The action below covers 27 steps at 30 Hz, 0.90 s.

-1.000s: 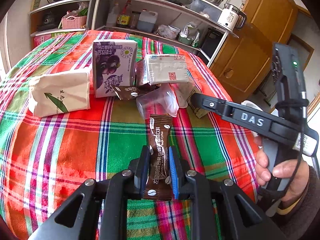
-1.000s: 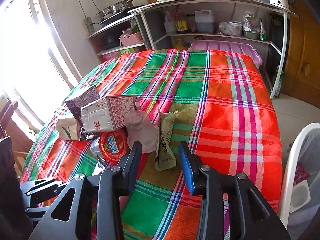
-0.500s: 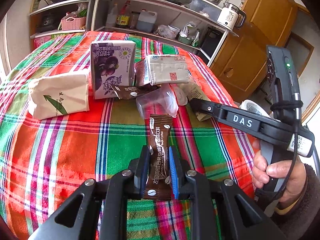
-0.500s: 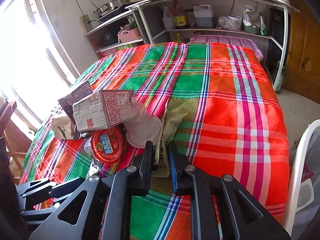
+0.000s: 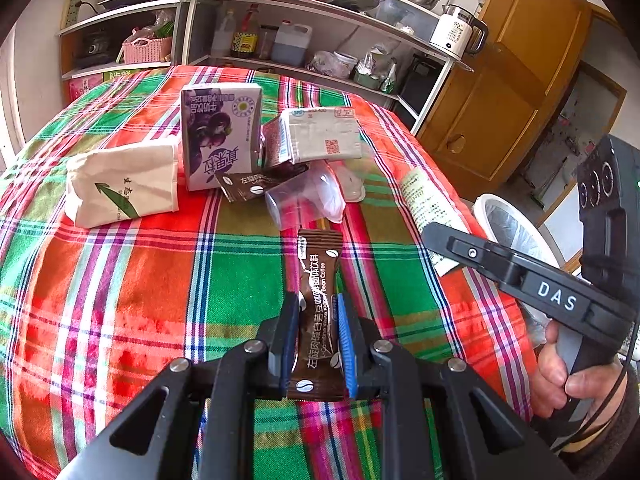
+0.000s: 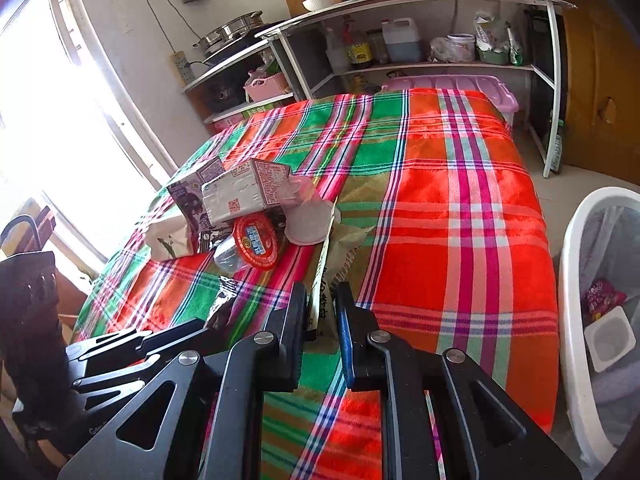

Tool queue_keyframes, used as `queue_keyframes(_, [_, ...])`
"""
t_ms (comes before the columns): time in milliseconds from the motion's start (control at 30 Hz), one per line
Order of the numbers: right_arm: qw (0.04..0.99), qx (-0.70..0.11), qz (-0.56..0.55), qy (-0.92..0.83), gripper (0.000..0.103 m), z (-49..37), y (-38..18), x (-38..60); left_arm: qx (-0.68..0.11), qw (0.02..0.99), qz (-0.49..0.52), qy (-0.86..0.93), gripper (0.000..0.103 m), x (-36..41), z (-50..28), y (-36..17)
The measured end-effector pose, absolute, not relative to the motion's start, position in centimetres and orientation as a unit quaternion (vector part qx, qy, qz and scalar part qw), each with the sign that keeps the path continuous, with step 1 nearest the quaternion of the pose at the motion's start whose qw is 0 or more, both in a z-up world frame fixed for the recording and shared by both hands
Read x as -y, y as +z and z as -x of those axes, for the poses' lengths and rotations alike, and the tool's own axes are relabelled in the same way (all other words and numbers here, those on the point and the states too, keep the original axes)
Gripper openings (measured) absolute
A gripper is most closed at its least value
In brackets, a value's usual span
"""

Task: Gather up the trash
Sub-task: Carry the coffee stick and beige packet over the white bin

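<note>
My left gripper [image 5: 318, 304] is shut on a brown coffee sachet [image 5: 320, 276] and holds it above the plaid tablecloth [image 5: 120, 280]. My right gripper [image 6: 322, 296] is shut on a beige snack wrapper [image 6: 340, 252], lifted off the cloth; the wrapper also shows in the left wrist view [image 5: 428, 208]. More trash lies in a pile: a purple milk carton [image 5: 220, 132], a grey carton [image 5: 324, 136], a clear plastic cup [image 5: 304, 200], a second brown sachet [image 5: 248, 184], a red-lidded cup [image 6: 256, 240]. A white trash bin [image 6: 600, 320] stands to the right of the table.
A cream tissue pack [image 5: 120, 188] lies left of the pile. Metal shelves [image 5: 300, 40] with bottles and pots stand behind the table. A wooden cabinet [image 5: 512, 80] is at the right. The bin holds a white tub [image 6: 610, 344] and a pink wrapper [image 6: 602, 300].
My right gripper closed on the beige wrapper and lifted it, pulling back toward the bin side. My left gripper kept its hold on the coffee sachet.
</note>
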State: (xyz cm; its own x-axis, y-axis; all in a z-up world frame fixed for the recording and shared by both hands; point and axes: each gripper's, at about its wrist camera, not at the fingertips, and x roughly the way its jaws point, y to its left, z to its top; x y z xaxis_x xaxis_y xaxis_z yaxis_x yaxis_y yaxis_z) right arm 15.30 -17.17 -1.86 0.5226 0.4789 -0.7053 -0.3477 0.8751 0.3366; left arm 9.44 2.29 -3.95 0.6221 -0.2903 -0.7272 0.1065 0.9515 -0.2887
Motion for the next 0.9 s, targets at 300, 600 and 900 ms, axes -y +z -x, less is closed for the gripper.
queue_keyframes(300, [0.879, -0.409, -0.103, 0.223, 0.016, -12.8, -1.1, 19.6, -0.401, 0.903, 0.093, -0.124, 0.021, -0.4, -8.7, -1.6])
queue_keyframes(600, [0.895, -0.389, -0.116, 0.187, 0.016, -11.3, 0.3, 23.5, -0.384, 0.908, 0.072, -0.153, 0.021, 3.0, -8.9, 0.6])
queue_keyframes(900, [0.910, -0.366, -0.136, 0.137, 0.016, -9.7, 1.9, 28.8, -0.375, 0.906, 0.047, -0.188, 0.021, 8.3, -9.6, 1.9])
